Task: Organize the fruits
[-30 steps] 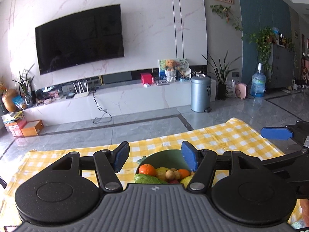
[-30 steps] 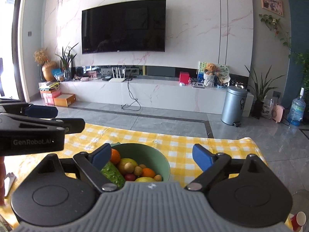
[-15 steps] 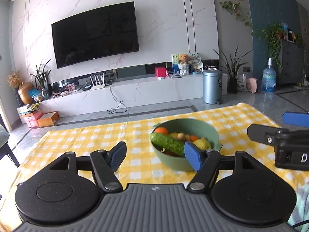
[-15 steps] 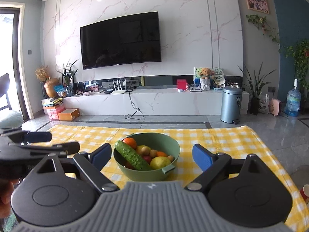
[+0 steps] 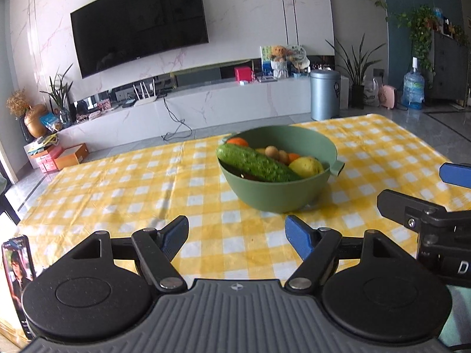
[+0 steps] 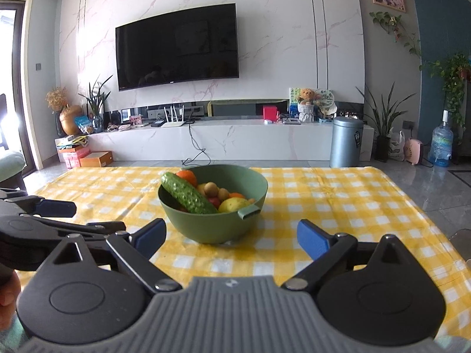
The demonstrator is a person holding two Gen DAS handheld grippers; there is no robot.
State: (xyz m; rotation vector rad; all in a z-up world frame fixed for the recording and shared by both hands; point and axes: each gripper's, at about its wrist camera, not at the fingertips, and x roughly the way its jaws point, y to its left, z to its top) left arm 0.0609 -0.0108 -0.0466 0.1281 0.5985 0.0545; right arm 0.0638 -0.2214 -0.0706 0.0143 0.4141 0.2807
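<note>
Sitting on the tabletop [image 6: 338,194] under a yellow-and-white checked cloth [image 5: 123,188], the green bowl [image 6: 215,226] holds the fruits: a cucumber [image 6: 185,195] lies slanted across its left rim, an orange [image 6: 187,176] behind it, a lemon [image 6: 232,204] at the front beside the bowl's small handle tab, with small brown round fruits [image 6: 212,188] and something red between.

Your left gripper [image 5: 237,236] hovers short of the bowl, over bare cloth; its blue-padded fingers [image 5: 297,235] have just been opening, stand wide, and hold nothing.

Your right gripper [image 6: 231,236] faces the bowl's near wall; its fingers [image 6: 313,239] have also just been opening, wide apart, nothing between them.

A phone [image 5: 16,267] stands at the cloth's left edge. Beyond: a wall-mounted television [image 6: 176,45], marble console, grey bin [image 6: 346,141].
</note>
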